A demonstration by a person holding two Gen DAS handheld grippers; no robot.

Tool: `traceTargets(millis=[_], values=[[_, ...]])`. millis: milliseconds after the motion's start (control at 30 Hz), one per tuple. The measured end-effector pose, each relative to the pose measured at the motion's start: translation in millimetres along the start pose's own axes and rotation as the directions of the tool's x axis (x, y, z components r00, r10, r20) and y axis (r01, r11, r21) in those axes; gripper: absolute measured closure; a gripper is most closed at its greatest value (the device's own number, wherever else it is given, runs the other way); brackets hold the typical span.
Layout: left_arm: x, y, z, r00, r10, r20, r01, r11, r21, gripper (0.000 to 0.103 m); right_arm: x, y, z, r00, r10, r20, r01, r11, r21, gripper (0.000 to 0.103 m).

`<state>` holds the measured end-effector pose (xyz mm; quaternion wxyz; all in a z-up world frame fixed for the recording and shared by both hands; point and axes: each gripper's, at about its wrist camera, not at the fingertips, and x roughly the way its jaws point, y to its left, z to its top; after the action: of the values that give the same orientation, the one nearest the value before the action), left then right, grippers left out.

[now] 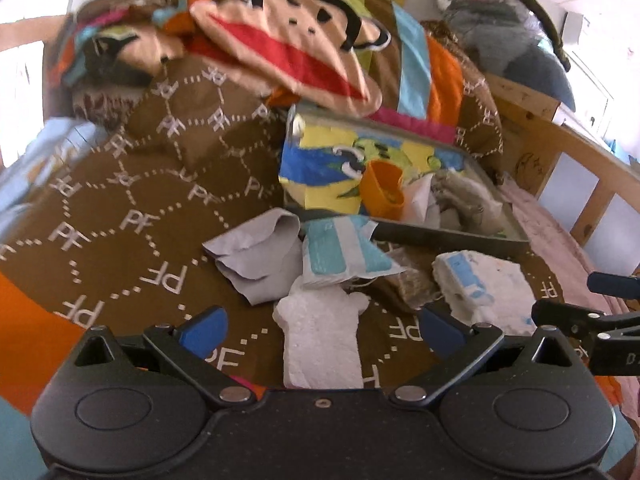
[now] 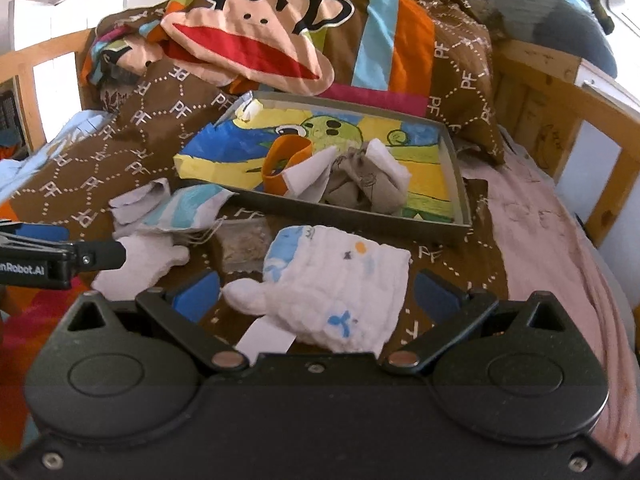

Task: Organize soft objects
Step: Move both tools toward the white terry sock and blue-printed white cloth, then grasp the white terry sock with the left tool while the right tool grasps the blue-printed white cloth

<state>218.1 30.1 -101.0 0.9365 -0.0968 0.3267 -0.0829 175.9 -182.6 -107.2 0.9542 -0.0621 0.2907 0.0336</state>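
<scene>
Several soft cloths lie on a brown patterned bedspread (image 1: 120,200). A white fleecy cloth (image 1: 320,344) lies between the fingers of my open left gripper (image 1: 320,328). A white muslin cloth with blue prints (image 2: 340,292) lies between the fingers of my open right gripper (image 2: 316,296); it also shows in the left wrist view (image 1: 484,280). A grey cloth (image 1: 260,256) and a teal-striped cloth (image 1: 340,252) lie just beyond. A shallow grey tray (image 2: 352,216) with a colourful drawing holds an orange band (image 2: 284,164) and beige and white cloths (image 2: 360,180).
A monkey-face pillow (image 2: 248,44) and striped bedding are heaped behind the tray. A wooden bed rail (image 2: 580,120) runs along the right, with pink sheet (image 2: 552,240) beside it. The other gripper (image 2: 60,260) shows at the left edge of the right wrist view.
</scene>
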Motion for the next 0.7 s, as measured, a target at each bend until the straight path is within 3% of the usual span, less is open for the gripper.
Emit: traceTargets(millis=[233,433,600,700], values=[[31.9,13.2,1.4,0.994,-0.058,-0.091,0.051,0.996,-0.079,0.009,36.7,11.7,-16.6,1.0,0.007,-0.02,-0.01,0.992,-0.125,0.0],[48.6,17.7,0.4,0.984,-0.096,-0.15,0.077,0.989,-0.13,0.028,64.3,32.7,-19.0,1.0,0.017,-0.019,-0.021,0.971,-0.238,0.0],[53.9,16.2,-2.5,0.976,-0.127,-0.178,0.101,0.984,-0.15,0.053,88.9,29.5,-26.2,0.996,-0.011,-0.087,-0.007,0.979,-0.203,0.001],[55.0,13.6,-2.7,0.975,-0.124,-0.183,0.1,0.986,-0.137,0.055,93.5,20.6,-28.8,0.995,0.005,-0.101,-0.021,0.988,-0.152,0.015]])
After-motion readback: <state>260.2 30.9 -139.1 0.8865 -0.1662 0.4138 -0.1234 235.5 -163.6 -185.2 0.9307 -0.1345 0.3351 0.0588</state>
